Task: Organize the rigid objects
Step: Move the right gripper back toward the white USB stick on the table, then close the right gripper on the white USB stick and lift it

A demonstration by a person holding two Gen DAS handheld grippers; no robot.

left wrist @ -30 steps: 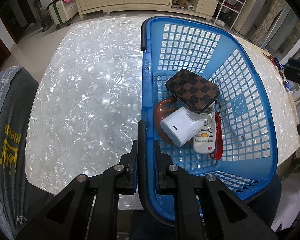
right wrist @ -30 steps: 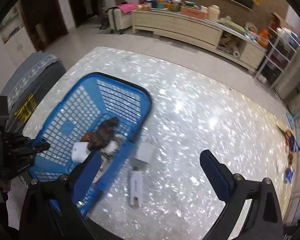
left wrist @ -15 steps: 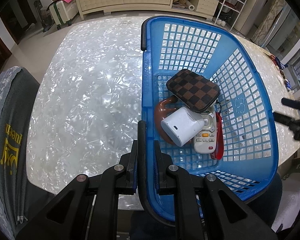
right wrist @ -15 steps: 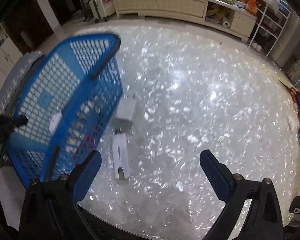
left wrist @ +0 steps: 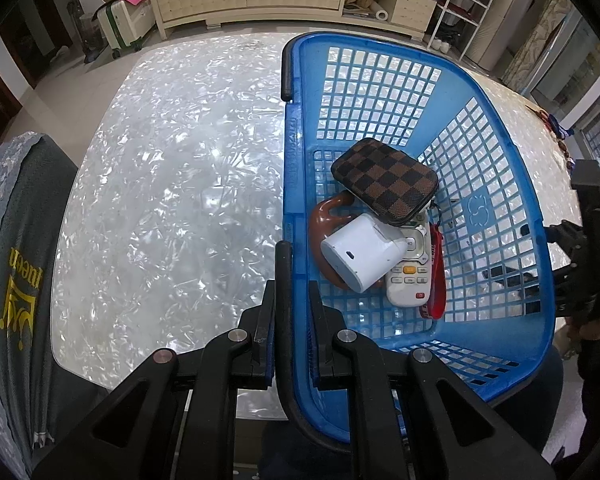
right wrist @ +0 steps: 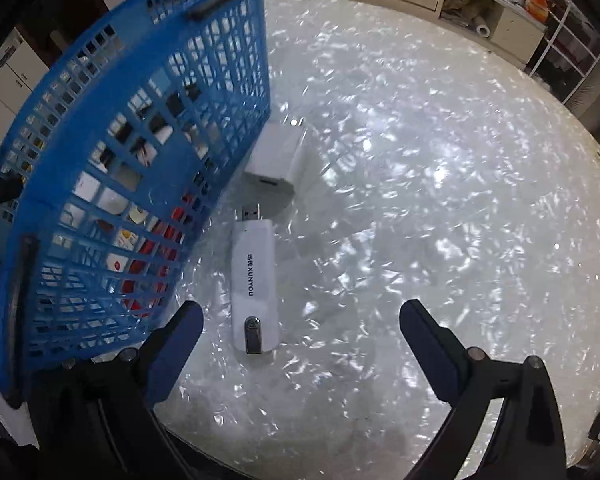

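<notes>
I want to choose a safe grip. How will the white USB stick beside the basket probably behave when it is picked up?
The white USB stick looks like a hard plastic shell, so probably stiff and light. Its glossy, rounded body may slip between the pads. It lies flat on the shiny table, so it should slide rather than roll if nudged.

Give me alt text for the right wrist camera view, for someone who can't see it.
The open right gripper hangs over a white USB stick lying on a shiny pearl-white table. A white charger block sits just beyond it, beside the blue mesh basket filling the left side.
</notes>
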